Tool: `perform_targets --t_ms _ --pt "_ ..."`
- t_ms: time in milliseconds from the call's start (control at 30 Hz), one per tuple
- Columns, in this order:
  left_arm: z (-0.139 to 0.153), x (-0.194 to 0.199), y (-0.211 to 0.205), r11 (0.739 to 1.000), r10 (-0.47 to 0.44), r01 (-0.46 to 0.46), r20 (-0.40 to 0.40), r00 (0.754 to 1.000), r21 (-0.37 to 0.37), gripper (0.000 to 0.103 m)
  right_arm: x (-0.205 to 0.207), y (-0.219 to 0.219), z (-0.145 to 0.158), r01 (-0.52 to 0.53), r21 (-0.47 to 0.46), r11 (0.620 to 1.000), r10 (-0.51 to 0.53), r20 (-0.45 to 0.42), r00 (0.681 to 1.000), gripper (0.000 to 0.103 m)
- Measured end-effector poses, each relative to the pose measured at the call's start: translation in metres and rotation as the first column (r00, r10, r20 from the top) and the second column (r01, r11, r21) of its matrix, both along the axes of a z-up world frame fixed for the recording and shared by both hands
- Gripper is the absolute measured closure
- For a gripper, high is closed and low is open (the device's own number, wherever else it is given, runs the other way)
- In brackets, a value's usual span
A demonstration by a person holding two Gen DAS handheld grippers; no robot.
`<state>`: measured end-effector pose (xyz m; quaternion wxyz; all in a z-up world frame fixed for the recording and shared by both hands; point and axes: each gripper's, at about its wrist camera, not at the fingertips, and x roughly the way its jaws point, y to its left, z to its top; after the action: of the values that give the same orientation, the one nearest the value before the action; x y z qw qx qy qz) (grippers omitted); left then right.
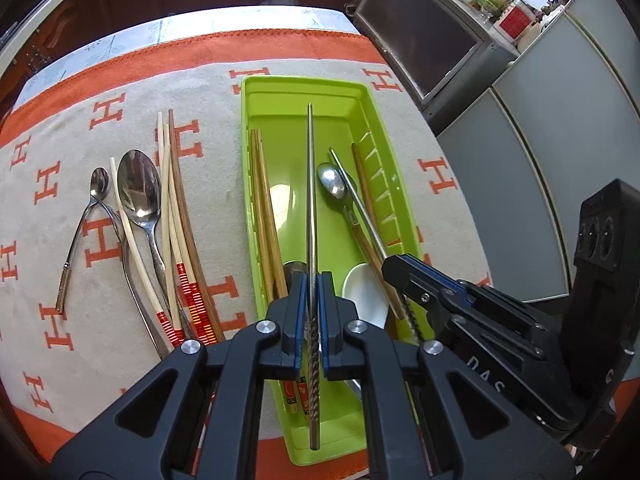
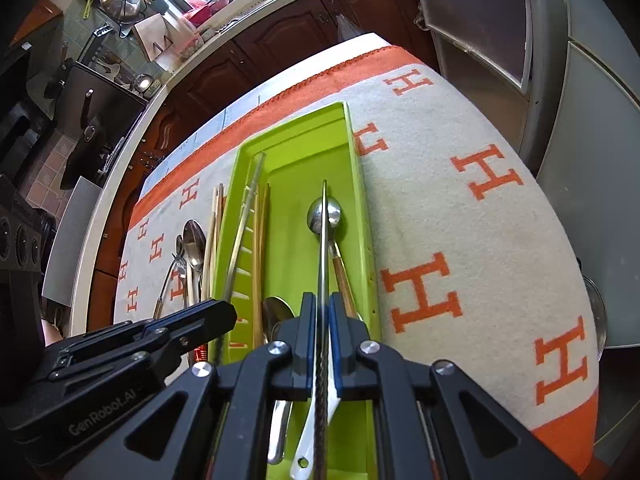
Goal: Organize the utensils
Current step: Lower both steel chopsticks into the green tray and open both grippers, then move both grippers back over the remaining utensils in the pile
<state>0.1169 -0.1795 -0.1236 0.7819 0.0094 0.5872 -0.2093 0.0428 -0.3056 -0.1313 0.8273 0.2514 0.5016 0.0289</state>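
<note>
Surface: table under a cream cloth with orange H letters (image 1: 72, 184), centre frame.
Room: dark wood cabinets (image 2: 304, 28) at top.
Container: lime-green plastic tray (image 1: 362, 96) holding wooden chopsticks (image 1: 262, 208) and a steel spoon (image 1: 332, 184).
Loose utensils (image 1: 140, 216): left of tray.
Left claw (image 1: 312, 300): clamped on a steel chopstick (image 1: 310, 184) above tray.
Right claw (image 2: 322, 316): clamped on a second steel chopstick (image 2: 323, 240).

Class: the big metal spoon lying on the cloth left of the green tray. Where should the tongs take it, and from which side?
Probably the big metal spoon by its narrow handle just below the bowl, from above: chopsticks crowd its lower handle, and the wide bowl suits the tongs poorly.
</note>
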Motion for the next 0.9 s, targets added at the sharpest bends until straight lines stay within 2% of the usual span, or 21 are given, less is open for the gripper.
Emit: perform_targets --t_ms 300,367,433,533,733,900 --pt "0.017 -0.018 0.016 0.999 -0.020 0.017 0.066 0.998 0.044 0.096 -0.012 0.014 0.013 -0.033 -0.043 0.999 0.034 0.029 0.999 0.095" --pt "0.021 -0.025 0.023 0.998 -0.019 0.014 0.084 0.996 0.055 0.092 -0.015 0.017 0.015 -0.036 -0.052 0.998 0.038 0.029 0.999 0.093" --pt "0.025 -0.032 0.031 0.998 -0.012 0.005 0.103 0.995 0.065 0.086 -0.019 0.020 0.018 -0.040 -0.059 0.997 0.041 0.029 0.999 0.086" --pt "0.027 -0.040 0.045 0.997 0.008 -0.018 0.119 0.993 0.080 0.081 -0.024 0.026 0.020 -0.050 -0.077 0.996 0.052 0.031 0.998 0.086" --pt "0.027 -0.049 0.080 0.991 0.077 -0.091 0.138 0.987 0.100 0.080 -0.030 0.044 0.023 -0.081 -0.096 0.992 0.083 0.025 0.996 0.086" --pt "0.023 -0.057 0.099 0.986 0.100 -0.116 0.141 0.985 0.117 0.080 -0.033 0.064 0.025 -0.122 -0.124 0.985 0.125 0.016 0.992 0.086"
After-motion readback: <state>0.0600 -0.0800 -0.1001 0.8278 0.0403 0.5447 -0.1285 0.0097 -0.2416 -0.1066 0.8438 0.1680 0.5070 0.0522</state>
